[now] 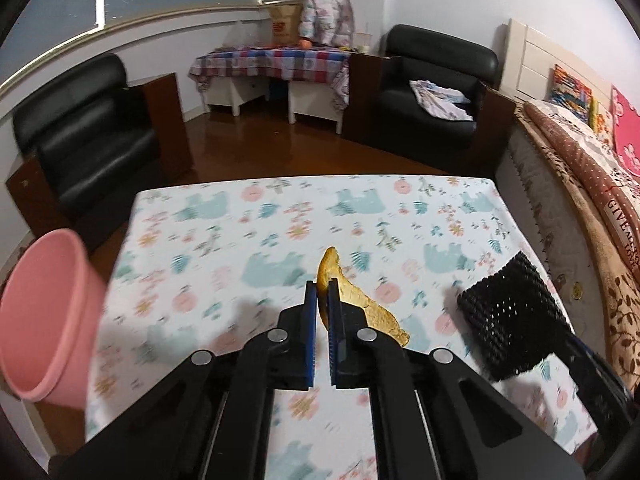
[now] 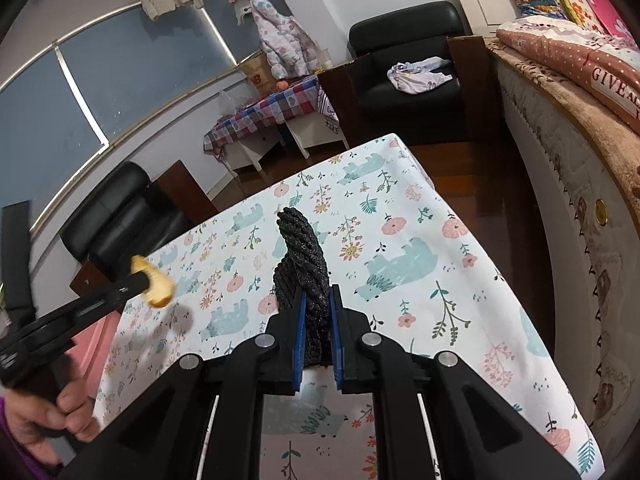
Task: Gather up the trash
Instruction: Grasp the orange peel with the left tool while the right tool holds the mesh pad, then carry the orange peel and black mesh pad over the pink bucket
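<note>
In the left wrist view my left gripper (image 1: 322, 292) is shut on a yellow-brown piece of peel (image 1: 356, 300), which hangs above the table to the right of the pads. A pink bin (image 1: 44, 320) stands off the table's left edge, its mouth tilted towards me. My right gripper (image 2: 318, 300) is shut on a crumpled black mesh sleeve (image 2: 304, 256), held above the tablecloth. The same mesh sleeve (image 1: 516, 316) shows at the right of the left wrist view. In the right wrist view the left gripper (image 2: 142, 280) holds the peel (image 2: 158, 284) near the table's left edge.
The table (image 1: 240, 240) wears a white cloth with bears and flowers. Black armchairs (image 1: 84, 140) stand beyond it, and a bed (image 2: 560, 160) runs along its right side. A hand (image 2: 52, 420) grips the left tool. A little of the pink bin (image 2: 96, 344) shows below that tool.
</note>
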